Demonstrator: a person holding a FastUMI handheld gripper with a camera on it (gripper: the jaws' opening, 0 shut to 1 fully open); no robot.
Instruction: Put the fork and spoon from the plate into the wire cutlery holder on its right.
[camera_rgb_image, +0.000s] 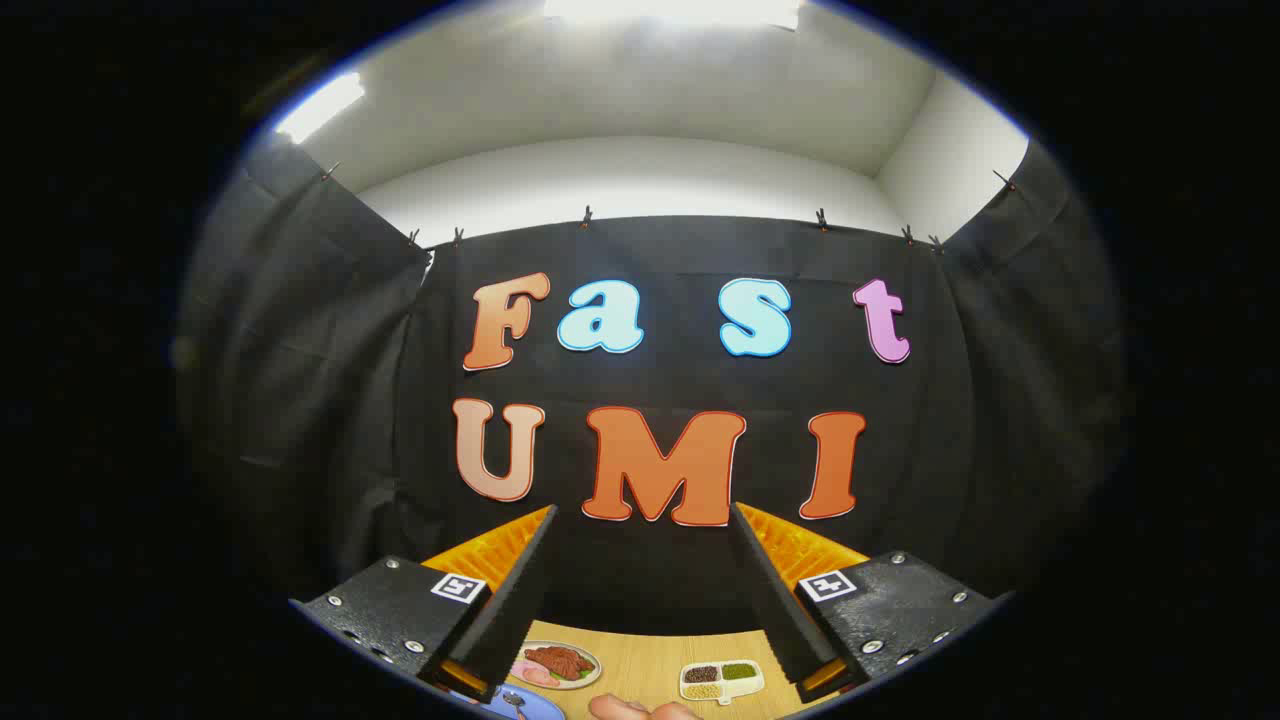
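The gripper (640, 520) is raised and looks mostly at the black cloth wall (300, 400) of the booth, with a white wall and ceiling lights above it. Its jaws stand wide apart with nothing between them; only the cloth shows in the gap.

Below the jaws lies a strip of wooden table (650, 665). On it, near the left finger, sits a round plate (556, 664) that seems to carry a picture of meat with some greens. To its right, near the right finger, lies a small white tray (721, 680) with three compartments: dark brown bits in one, green in another, pale yellowish grains in the third.

At the very bottom, under the left finger, shows the rim of a blue plate (535, 706). On it lies the bowl of a spoon (513, 699); the rest of that plate is cut off. Just to the right of it, part of a hand (640, 710) peeks in over the table's near edge.
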